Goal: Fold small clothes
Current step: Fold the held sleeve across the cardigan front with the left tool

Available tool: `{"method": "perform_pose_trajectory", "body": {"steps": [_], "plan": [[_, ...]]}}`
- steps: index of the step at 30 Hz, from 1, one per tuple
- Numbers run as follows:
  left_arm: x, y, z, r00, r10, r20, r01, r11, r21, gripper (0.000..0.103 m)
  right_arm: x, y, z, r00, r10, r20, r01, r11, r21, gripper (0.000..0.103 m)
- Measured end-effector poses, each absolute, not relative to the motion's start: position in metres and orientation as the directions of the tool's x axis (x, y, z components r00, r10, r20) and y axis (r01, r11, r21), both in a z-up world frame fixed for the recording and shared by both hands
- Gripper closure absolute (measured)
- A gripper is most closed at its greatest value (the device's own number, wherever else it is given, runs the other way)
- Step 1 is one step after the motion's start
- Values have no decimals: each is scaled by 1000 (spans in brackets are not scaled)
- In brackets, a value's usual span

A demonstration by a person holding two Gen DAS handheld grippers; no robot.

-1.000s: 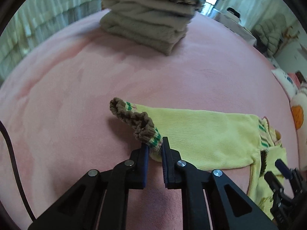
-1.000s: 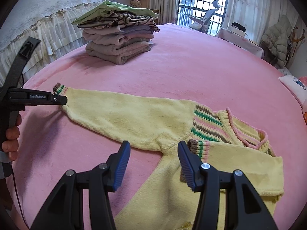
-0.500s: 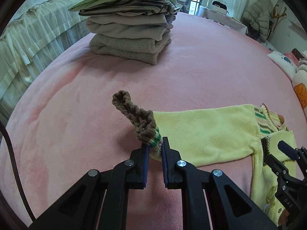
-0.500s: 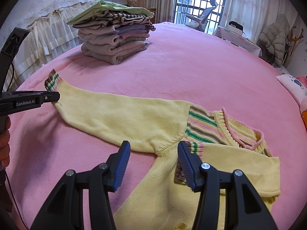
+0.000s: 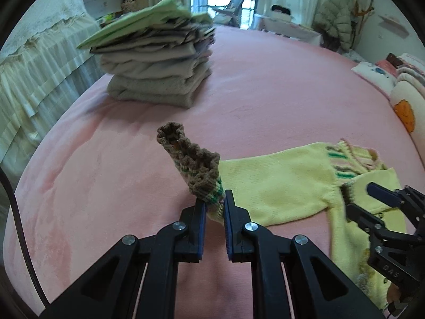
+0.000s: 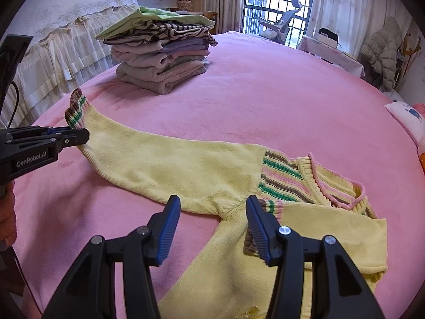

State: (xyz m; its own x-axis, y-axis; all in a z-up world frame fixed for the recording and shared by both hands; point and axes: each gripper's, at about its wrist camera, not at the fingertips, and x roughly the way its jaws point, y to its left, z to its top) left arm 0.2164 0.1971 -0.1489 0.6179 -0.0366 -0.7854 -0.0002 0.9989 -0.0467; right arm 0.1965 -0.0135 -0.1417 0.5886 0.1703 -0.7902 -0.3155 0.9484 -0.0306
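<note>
The yellow knit sweater [image 6: 202,170] lies on the pink bed [image 6: 265,101], its body toward the near right and one long sleeve [image 6: 170,162] stretched out to the left. The striped cuff [image 5: 196,167] of that sleeve is pinched in the left tool [image 5: 213,207], whose jaws stand narrow with the knit clamped between them. Compared with a second ago the cuff has come up off the bed: it now stands raised and tilted above the blanket, where it earlier lay almost flat, and the sleeve's outer end hangs lifted while the rest stays on the bed. In the right wrist view the left tool [image 6: 79,137] sits higher and nearer the folded pile than before, and the sleeve slopes up to it.

The right tool [image 6: 212,212] hovers over the sweater's armpit area, jaws about half wide, pads gripping nothing; it has kept its place and opening. The striped shoulder band [image 6: 281,178] and pink-edged collar [image 6: 334,186] lie just beyond its right finger.

A stack of folded clothes [image 6: 162,55] sits farther back on the bed, well apart from the sweater. A pillow [image 5: 403,106] lies at the right edge.
</note>
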Motion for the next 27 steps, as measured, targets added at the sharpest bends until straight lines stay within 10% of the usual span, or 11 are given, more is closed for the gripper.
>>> {"method": "perform_pose_trajectory", "body": {"steps": [27], "plan": [[240,-121,-152,448,-425,-787,486,854,-185,93,162,-264,-145,580,-87,-810,103,994,-33,51]]}}
